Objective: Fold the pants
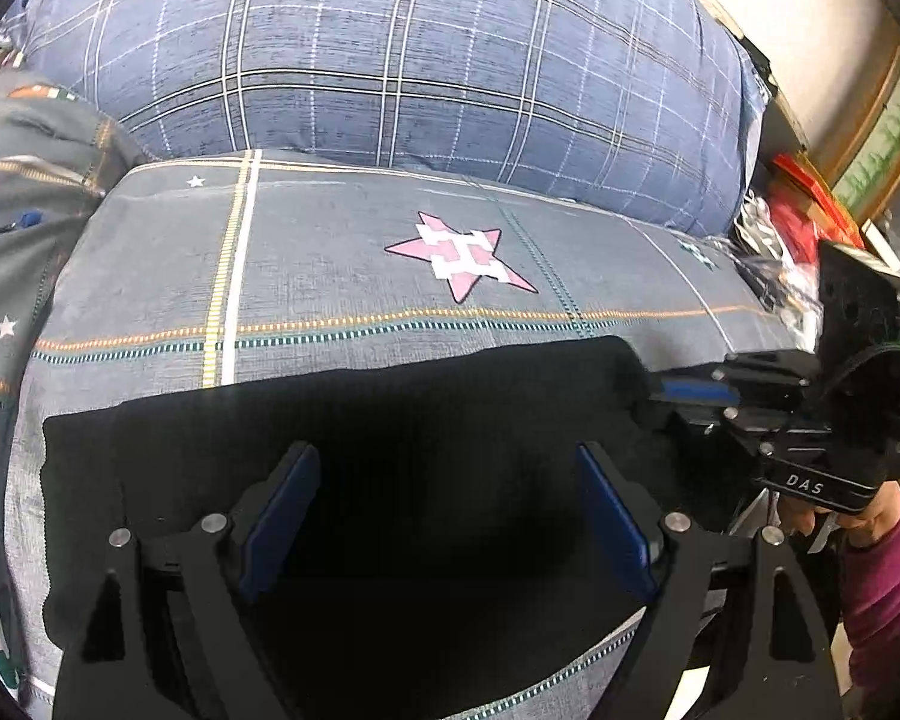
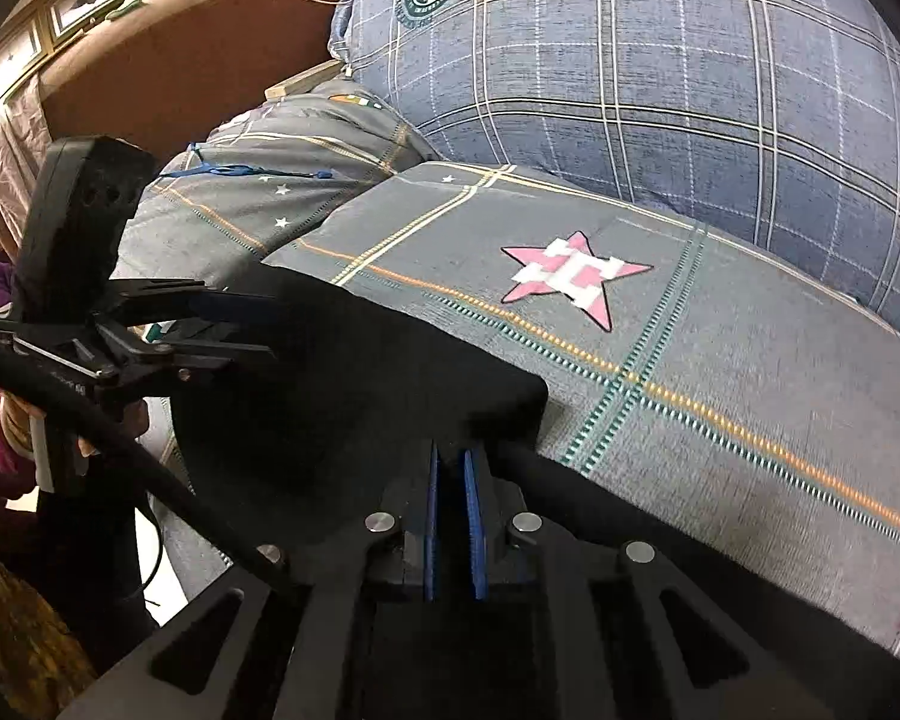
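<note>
Black pants (image 1: 390, 414) lie folded flat on the grey star-print bedspread (image 1: 330, 264), near its front edge. My left gripper (image 1: 447, 456) hovers over the middle of the pants, its blue pads wide apart with nothing pinched between them. From the right wrist view it sits at the pants' left side (image 2: 264, 327). My right gripper (image 2: 450, 453) is shut at the right corner of the pants (image 2: 360, 390), the blue pads almost touching with dark fabric at their tips. In the left wrist view its fingertips (image 1: 654, 393) meet the pants' right edge.
A big blue plaid pillow (image 1: 390, 60) fills the back of the bed. A bunched grey quilt (image 1: 24, 180) lies to the left. Red packages (image 1: 804, 216) clutter the right side. A brown headboard (image 2: 174, 48) stands behind. A hand in a magenta sleeve (image 1: 888, 576) holds the right gripper.
</note>
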Demonstrator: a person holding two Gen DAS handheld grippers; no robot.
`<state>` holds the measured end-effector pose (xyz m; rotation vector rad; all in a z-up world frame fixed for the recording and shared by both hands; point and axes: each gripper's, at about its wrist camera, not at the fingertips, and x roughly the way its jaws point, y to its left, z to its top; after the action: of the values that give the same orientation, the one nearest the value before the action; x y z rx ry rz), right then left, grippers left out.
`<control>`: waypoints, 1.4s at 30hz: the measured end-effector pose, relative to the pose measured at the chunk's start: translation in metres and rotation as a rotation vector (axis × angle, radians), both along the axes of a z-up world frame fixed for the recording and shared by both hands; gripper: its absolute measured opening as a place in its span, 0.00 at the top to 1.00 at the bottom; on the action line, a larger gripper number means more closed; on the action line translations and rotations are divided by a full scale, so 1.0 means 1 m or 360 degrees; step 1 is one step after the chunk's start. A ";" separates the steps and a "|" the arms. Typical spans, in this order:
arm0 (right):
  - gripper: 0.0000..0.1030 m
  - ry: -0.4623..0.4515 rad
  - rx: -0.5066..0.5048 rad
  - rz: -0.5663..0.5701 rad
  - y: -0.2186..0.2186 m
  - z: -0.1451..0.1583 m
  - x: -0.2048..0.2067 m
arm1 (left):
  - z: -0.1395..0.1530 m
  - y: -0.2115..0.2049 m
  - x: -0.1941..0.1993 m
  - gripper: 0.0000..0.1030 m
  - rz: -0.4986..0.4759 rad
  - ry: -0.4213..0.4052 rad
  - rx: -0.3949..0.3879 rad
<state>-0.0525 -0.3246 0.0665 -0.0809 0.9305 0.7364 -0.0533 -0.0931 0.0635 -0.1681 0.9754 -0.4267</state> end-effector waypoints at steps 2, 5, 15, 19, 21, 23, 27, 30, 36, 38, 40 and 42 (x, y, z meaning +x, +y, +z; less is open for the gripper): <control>0.91 -0.0111 -0.0061 -0.0009 0.006 0.012 0.000 | -0.001 0.000 0.002 0.18 0.0011 0.0000 -0.0023; 0.91 -0.0202 -0.0100 -0.0090 0.010 0.018 0.011 | -0.004 -0.004 0.003 0.18 0.0018 0.0019 -0.0039; 0.45 -0.0142 0.0008 -0.0438 -0.062 0.023 -0.009 | -0.004 -0.008 -0.013 0.18 -0.0044 -0.0012 0.0056; 0.39 -0.0177 -0.0297 -0.0775 -0.133 0.032 -0.038 | -0.008 0.000 -0.014 0.17 -0.0010 0.0015 0.0027; 0.39 -0.0106 -0.0352 -0.0957 -0.172 0.025 -0.052 | -0.012 0.002 -0.013 0.17 0.0005 0.0043 0.0015; 0.39 -0.0060 -0.0409 -0.1088 -0.195 0.016 -0.060 | -0.014 0.001 -0.014 0.17 0.0017 0.0046 0.0020; 0.43 0.0010 -0.0447 -0.1160 -0.215 0.001 -0.064 | -0.008 -0.005 -0.016 0.17 -0.0004 0.0025 0.0014; 0.59 0.0033 -0.0440 -0.1145 -0.217 -0.006 -0.063 | -0.003 -0.014 -0.018 0.17 -0.0034 -0.0011 0.0007; 0.93 0.0024 -0.0426 -0.1082 -0.208 -0.014 -0.057 | -0.006 -0.035 -0.015 0.17 -0.0080 -0.0014 0.0048; 0.93 -0.0062 -0.0449 -0.1080 -0.206 -0.002 -0.062 | -0.003 -0.032 -0.017 0.17 -0.0084 -0.0028 0.0057; 0.93 -0.0100 -0.0458 -0.1113 -0.211 0.005 -0.062 | 0.000 -0.025 -0.018 0.17 -0.0058 -0.0057 0.0080; 0.93 -0.0084 -0.0539 -0.1150 -0.217 -0.001 -0.058 | 0.004 -0.013 -0.021 0.17 -0.0006 -0.0087 0.0108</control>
<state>-0.1107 -0.5420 0.0659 -0.0547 0.9409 -0.0937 -0.0741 -0.1058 0.0679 -0.0929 0.9355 -0.3993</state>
